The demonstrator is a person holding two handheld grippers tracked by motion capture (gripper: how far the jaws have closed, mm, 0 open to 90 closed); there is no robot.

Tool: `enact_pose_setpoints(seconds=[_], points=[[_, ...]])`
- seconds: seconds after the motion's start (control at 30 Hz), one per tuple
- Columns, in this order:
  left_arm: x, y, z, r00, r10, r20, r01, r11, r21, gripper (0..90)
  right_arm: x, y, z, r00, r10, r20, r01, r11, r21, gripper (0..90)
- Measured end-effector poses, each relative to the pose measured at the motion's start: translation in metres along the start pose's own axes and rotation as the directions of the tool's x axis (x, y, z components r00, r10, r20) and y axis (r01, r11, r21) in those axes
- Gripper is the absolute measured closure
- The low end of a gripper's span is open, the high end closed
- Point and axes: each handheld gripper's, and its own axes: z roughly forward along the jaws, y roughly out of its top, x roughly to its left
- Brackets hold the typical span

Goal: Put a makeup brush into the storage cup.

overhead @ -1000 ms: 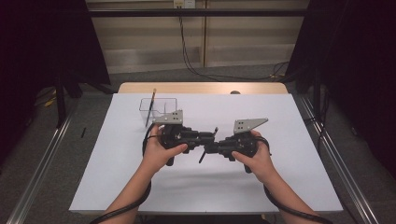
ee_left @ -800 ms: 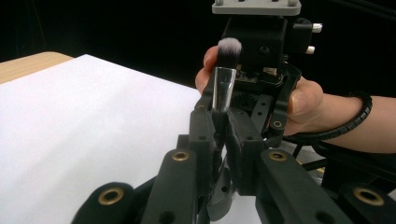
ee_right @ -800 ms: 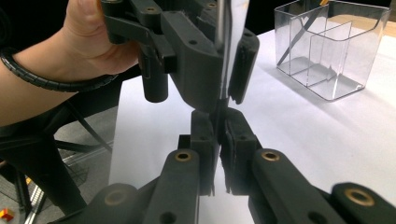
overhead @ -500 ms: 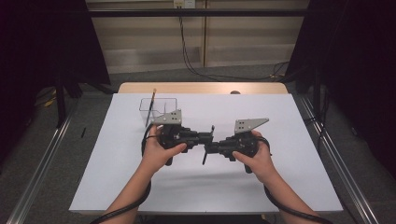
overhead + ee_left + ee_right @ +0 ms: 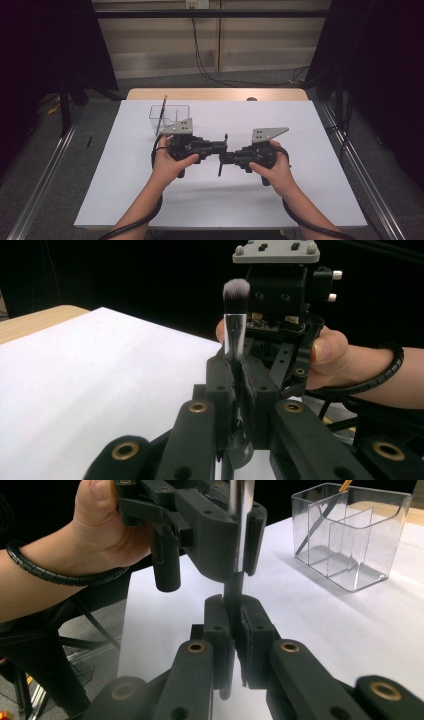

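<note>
Brush (image 5: 236,320), one, upright between both grippers, bristles up, long axis vertical. Left gripper (image 5: 223,148) and right gripper (image 5: 223,158) each clamped on its handle, near one clear organizer (image 5: 169,118).

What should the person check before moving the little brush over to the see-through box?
1. Left gripper shut on the makeup brush: ok, jaws pinch its handle.
2. Right gripper shut on the same brush: ok, jaws close on the dark handle lower down.
3. Brush upright, bristles on top: ok.
4. Clear organizer box standing upright on the white table: ok.
5. Free compartment in the box: ok, one holds a pencil-like stick, others look empty.
6. Which gripper lets go first: cannot tell.
</note>
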Motion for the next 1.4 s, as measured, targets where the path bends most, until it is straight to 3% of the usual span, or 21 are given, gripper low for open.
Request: enact_pose_setpoints(seconds=[0.2, 1.07, 1.4], points=[[-0.001, 0.001, -0.001, 1.0000, 0.009, -0.003, -0.009, 0.9999, -0.012, 83.9, 0.000, 0.000, -0.001, 1.0000, -0.002, -0.002, 0.002, 1.000, -0.008, 79.9], [-0.001, 0.002, -0.011, 0.9990, 0.025, -0.038, -0.026, 0.9990, -0.037, 83.9, -0.002, -0.010, -0.005, 0.9951, -0.022, 0.097, 0.022, 1.000, -0.001, 21.6], [-0.001, 0.000, -0.013, 0.9987, 0.025, -0.045, -0.027, 0.9988, -0.042, 83.8, 0.000, -0.010, -0.006, 0.9892, -0.063, 0.132, 0.063, 0.998, 0.007, 7.4]])
